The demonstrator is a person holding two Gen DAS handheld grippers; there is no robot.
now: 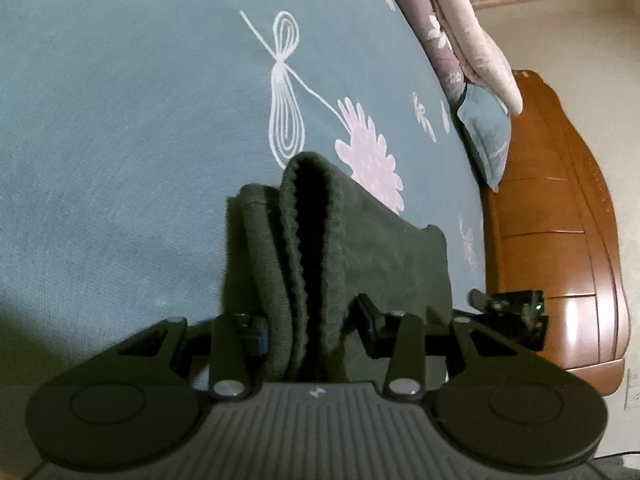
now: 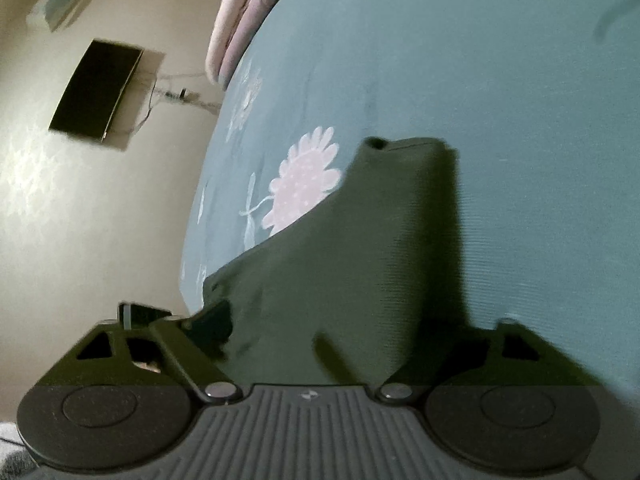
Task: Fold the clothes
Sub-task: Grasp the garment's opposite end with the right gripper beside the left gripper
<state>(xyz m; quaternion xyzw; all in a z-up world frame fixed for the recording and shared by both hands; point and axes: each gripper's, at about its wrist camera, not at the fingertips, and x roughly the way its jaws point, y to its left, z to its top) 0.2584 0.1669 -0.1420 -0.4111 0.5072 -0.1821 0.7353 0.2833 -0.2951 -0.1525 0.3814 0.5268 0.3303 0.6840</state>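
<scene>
My left claw pinches the dark garment's ribbed hem, my right claw seems clamped on its cloth, both lifting it mid-fold above the teal bedspread; next, lay it flat.

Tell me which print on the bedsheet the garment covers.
The pink flower: the garment overlaps its lower edge. The white looped print lies clear of it.

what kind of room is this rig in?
Most likely a home bedroom. The dark garment hangs over a teal flowered bedsheet, folded quilts are stacked at one end by a wooden bed frame, and a flat screen is mounted on the wall.
</scene>
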